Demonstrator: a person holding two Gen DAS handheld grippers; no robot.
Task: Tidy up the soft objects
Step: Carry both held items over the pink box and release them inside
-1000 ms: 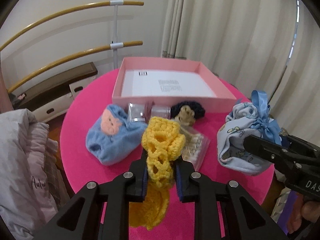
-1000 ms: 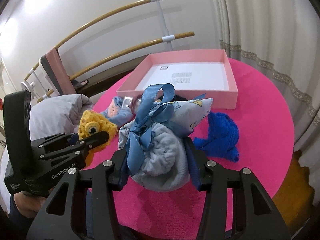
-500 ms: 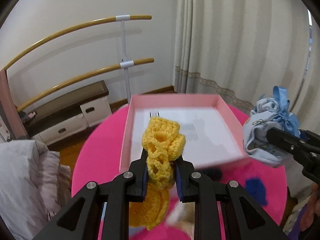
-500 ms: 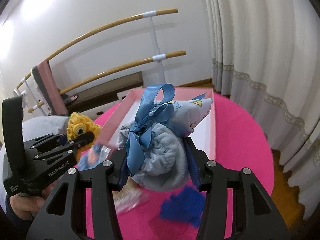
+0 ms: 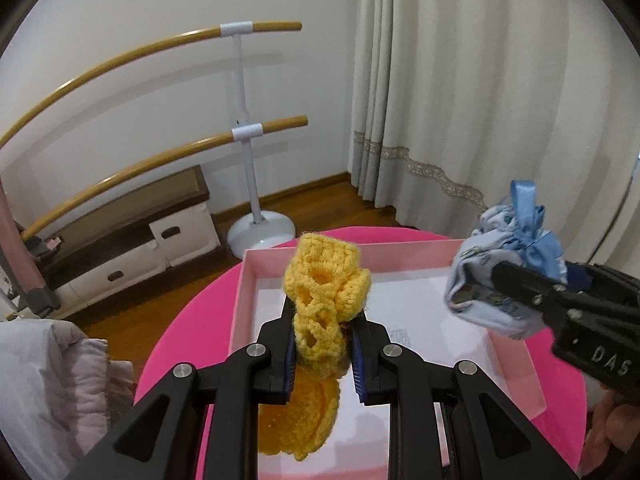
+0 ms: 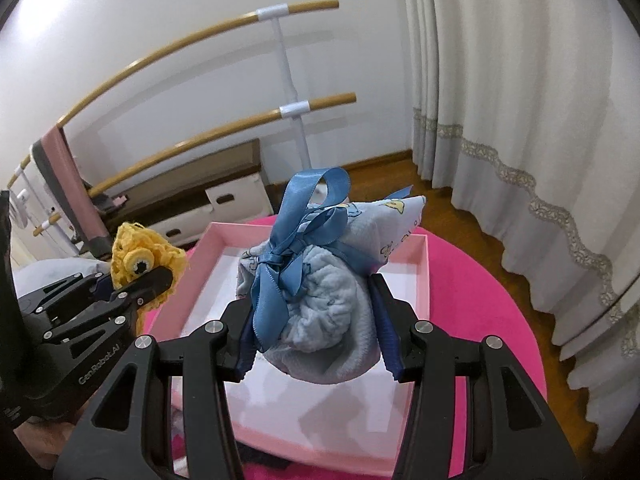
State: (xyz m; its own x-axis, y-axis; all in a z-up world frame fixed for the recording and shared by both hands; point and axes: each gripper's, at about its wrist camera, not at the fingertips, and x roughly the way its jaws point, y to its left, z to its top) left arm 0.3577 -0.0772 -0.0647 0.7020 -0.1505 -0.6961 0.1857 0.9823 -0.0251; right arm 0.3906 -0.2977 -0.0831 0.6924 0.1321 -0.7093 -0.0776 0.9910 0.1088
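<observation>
My left gripper (image 5: 322,354) is shut on a yellow crocheted piece (image 5: 324,300), held above the open pink box (image 5: 400,254). The crochet hangs down below the pads, over the box's white floor. My right gripper (image 6: 316,344) is shut on a light blue cloth bundle (image 6: 340,308) tied with a blue ribbon (image 6: 296,248), also held over the pink box (image 6: 200,256). In the left wrist view the blue bundle (image 5: 480,304) shows at the right in the other gripper. In the right wrist view the yellow crochet (image 6: 140,264) shows at the left in the left gripper (image 6: 156,280).
The box sits on a round pink table (image 5: 188,328). Behind it stand a ballet barre with a white base (image 5: 256,228), a low dark bench with white drawers (image 5: 132,248) and cream curtains (image 5: 460,100). Pale bedding (image 5: 48,392) lies at the left.
Both grippers have travelled forward and up from the near part of the table to over the pink box, each still holding its item. The other soft items on the table have dropped out of view.
</observation>
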